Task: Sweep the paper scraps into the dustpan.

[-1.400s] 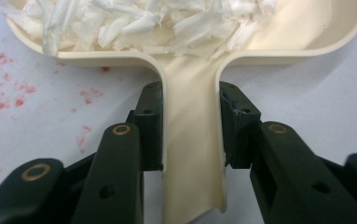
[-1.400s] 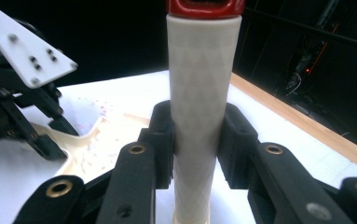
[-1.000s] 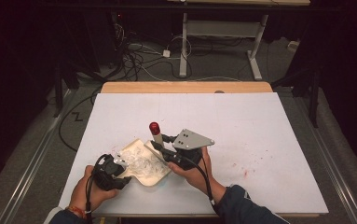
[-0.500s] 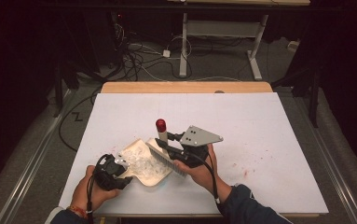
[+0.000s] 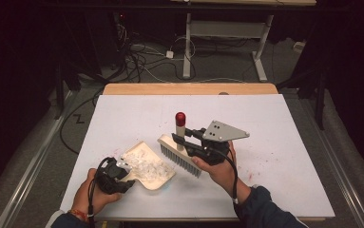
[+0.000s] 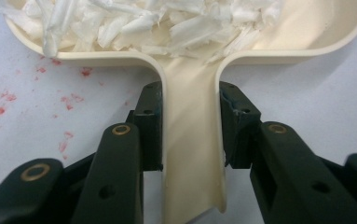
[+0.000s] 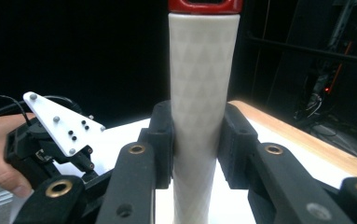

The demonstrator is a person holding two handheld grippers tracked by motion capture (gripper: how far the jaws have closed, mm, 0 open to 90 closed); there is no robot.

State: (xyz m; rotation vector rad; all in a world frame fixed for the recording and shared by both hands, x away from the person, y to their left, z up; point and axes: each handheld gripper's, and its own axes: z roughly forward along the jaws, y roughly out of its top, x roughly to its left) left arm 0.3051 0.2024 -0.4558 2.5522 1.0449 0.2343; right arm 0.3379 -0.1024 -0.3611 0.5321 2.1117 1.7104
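Dustpan [image 5: 152, 167] at bench [image 5: 284, 142] front left, heaped with white shreds [image 6: 134, 23], left gripper [image 5: 115, 175] jaws clamped on its handle. Brush [image 5: 182, 152] lifted just right of pan (bristles clear of bench), right gripper [image 5: 189, 140] jaws clamped on handle. Sweeping looks finished; next likely: carry pan level, tip out.

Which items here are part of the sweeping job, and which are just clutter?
In use:
- brush, in right gripper
- dustpan, handle in left gripper
- white scraps in the pan

Lying about:
- red specks on the table
- cables on the floor
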